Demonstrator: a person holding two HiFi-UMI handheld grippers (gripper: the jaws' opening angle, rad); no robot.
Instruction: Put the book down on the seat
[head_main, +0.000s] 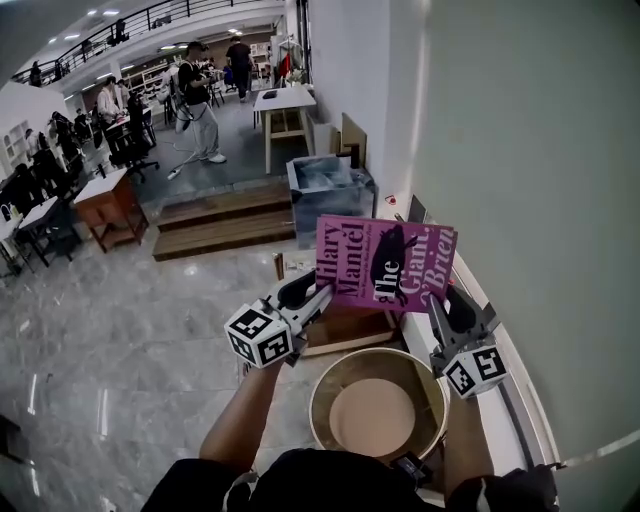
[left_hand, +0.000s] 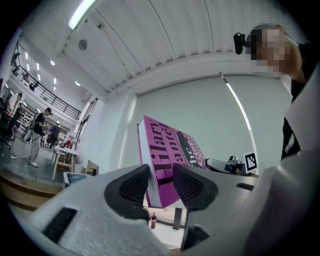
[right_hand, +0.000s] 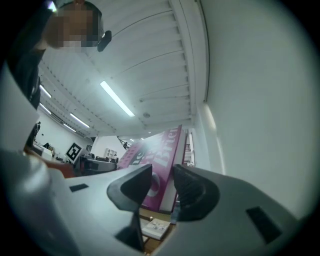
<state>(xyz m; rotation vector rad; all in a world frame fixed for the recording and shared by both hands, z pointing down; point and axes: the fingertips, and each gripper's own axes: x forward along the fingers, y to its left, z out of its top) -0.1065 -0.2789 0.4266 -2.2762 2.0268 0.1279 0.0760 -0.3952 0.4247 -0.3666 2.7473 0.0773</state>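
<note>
Two grips: left gripper (head_main: 316, 292), right gripper (head_main: 441, 300) pinch magenta hardback book (head_main: 385, 262) at opposite lower edges; lower level onto round tan wood-rimmed seat (head_main: 372, 418).

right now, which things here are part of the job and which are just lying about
In the job: book, held in left tongs and right tongs; round seat below.
Lying about: grey box, wooden steps, small bottle.

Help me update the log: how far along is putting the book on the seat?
Done: the book is picked up, clamped near its lower corners by the left gripper and the right gripper. In hand: it is held in the air, clear of the round seat. Left: lower it onto the bare cushion and let go.
</note>
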